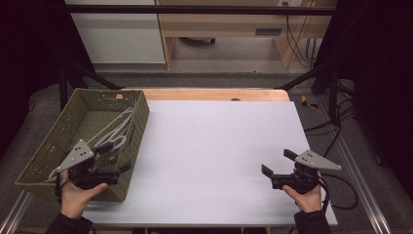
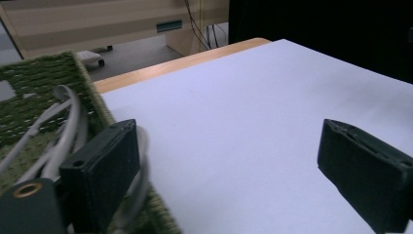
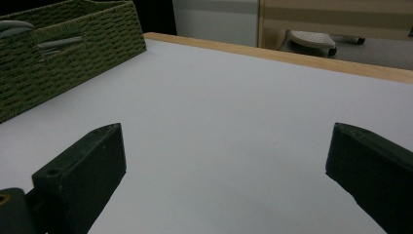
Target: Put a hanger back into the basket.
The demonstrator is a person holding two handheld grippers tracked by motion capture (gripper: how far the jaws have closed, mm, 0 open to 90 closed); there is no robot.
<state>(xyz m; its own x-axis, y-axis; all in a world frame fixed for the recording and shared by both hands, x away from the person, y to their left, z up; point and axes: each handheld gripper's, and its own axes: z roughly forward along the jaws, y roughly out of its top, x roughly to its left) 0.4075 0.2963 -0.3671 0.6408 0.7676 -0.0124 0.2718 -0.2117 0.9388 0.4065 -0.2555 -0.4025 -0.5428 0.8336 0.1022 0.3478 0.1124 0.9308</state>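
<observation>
Seen from the high view, a white surface (image 1: 214,161) carries a green woven basket (image 1: 36,161) at about 9 o'clock, along its left edge. Inside the basket we see a bundle of pale grey cables (image 1: 116,129), running from the basket's middle toward its far right corner.

The left gripper (image 1: 127,166) sits at about 8 o'clock, held in the person's left hand (image 1: 78,195) at the near right corner of the basket. In the left gripper view, we find its fingers (image 2: 104,173) spread wide apart with nothing between them: one finger lies just at the basket's rim (image 2: 95,100) beside the grey cables (image 2: 63,131), the other over bare white surface (image 2: 243,136). Whether the near finger touches a cable we cannot tell.

The right gripper (image 1: 277,163) sits at about 4 o'clock, held in the person's right hand (image 1: 307,195), well apart from the basket. In the right gripper view, its fingers (image 3: 85,170) likewise stand wide apart and empty above the white surface (image 3: 219,126), with the basket (image 3: 63,53) at about 10 o'clock and cables (image 3: 58,43) showing through its handle opening.

Beyond the surface's far wooden edge (image 1: 209,94) we see pale wooden furniture (image 1: 229,29) on a grey floor (image 1: 195,78).
</observation>
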